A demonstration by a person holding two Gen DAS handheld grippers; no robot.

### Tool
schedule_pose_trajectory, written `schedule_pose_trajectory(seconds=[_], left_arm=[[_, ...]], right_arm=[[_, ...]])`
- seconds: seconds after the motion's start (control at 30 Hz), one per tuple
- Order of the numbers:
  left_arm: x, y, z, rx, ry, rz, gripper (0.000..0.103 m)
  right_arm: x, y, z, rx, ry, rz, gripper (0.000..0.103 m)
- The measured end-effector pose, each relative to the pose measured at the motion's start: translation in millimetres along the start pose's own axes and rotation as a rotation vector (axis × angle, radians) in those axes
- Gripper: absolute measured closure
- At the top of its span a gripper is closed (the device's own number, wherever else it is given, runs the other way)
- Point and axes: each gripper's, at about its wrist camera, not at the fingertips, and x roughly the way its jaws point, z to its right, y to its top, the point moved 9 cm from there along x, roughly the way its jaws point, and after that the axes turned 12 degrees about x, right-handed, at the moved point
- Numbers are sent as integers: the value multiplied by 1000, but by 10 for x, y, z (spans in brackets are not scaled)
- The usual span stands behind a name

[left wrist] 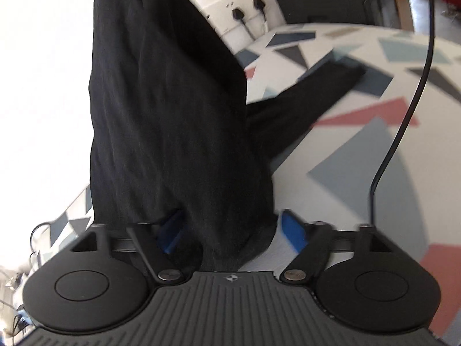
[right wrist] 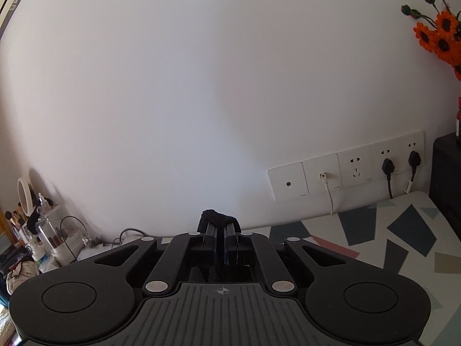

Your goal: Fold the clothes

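A black garment (left wrist: 167,121) hangs in front of my left gripper (left wrist: 230,230), stretched upward out of view, with one sleeve (left wrist: 305,92) trailing over the patterned table (left wrist: 360,150). The left gripper's blue pads (left wrist: 292,230) stand wide apart and the cloth drapes between them, so the gripper is open. My right gripper (right wrist: 221,230) is shut on a small bunch of the black garment (right wrist: 219,216) that pokes out above its fingertips. It is held up facing the white wall.
A wall socket strip (right wrist: 345,173) with two black plugs sits behind the table. A black cabinet (right wrist: 446,173) and orange flowers (right wrist: 438,34) are at the right. Cosmetics and a round mirror (right wrist: 26,196) stand at the left. A black cable (left wrist: 403,115) hangs over the table.
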Motion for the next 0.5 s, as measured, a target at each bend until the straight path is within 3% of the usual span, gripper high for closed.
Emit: schedule_pose_trajectory(seconds=[0.03, 0.13, 0.27, 0.37, 0.5], left_arm=[[-7, -53, -41, -28, -3, -11, 98], [-253, -148, -326, -161, 19, 11, 98], [-943, -190, -987, -306, 177, 111, 98], [-1549, -208, -1654, -471, 305, 204, 98], [-2356, -210, -2411, -660, 448, 353, 99]], right_arm=[[-10, 13, 26, 11, 0, 1, 100], [-28, 48, 148, 44, -15, 15, 100], [-8, 86, 338, 111, -23, 28, 100], [16, 136, 395, 152, -9, 39, 100], [17, 248, 201, 179, 80, 57, 100]])
